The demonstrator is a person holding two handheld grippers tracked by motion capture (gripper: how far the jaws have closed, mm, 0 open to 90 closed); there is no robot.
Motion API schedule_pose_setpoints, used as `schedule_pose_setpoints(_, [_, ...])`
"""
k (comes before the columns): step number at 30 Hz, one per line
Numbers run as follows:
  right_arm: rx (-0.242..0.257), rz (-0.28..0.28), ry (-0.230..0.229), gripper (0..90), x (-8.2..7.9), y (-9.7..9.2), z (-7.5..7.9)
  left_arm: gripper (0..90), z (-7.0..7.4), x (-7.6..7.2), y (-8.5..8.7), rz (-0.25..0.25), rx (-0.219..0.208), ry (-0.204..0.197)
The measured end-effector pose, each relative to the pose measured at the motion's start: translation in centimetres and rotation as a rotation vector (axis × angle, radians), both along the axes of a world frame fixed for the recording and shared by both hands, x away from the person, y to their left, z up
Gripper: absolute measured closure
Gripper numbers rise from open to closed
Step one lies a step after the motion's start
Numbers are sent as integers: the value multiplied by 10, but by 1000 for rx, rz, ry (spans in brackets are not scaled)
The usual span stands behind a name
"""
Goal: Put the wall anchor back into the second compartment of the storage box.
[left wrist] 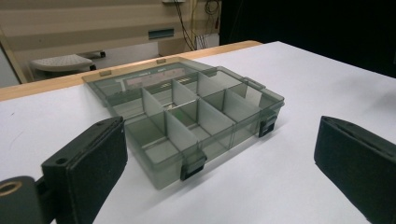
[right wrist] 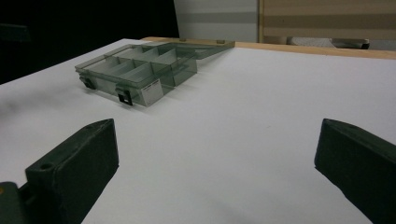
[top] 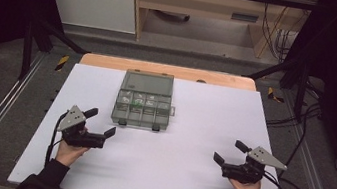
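Right tongs (right wrist: 215,172) gape wide over bare white table (right wrist: 261,116); open compartment box (right wrist: 140,70) lies well ahead, upper left.

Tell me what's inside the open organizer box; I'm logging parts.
The organizer box holds small whitish and green bits in its far-row compartments; near-row compartments look empty. What the bits are is too small to tell.

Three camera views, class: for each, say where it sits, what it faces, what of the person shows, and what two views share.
High view: above the person's side, looking down on the white table; both forearms, left tool and right tool, both open.
Left gripper view: rides the left tool, faces the open compartment box closely; its jaws show.
Right gripper view: rides the right tool, faces the box from farther off; its jaws show.
All share the box.
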State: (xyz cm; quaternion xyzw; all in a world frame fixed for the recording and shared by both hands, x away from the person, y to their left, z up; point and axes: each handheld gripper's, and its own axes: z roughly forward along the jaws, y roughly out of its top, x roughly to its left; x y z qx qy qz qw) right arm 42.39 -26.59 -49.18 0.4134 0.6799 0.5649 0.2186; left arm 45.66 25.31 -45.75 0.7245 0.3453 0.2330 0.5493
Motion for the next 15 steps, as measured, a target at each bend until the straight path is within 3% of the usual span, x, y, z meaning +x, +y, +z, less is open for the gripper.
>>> schedule_pose_setpoints(7, [2, -2, -1, 1, 0, 0, 0, 31, -9, -5, 19, 12, -29, -22])
schedule_pose_setpoints(15, [2, -1, 0, 1, 0, 0, 0, 31, -17, -5, 22, 18, 14, -5])
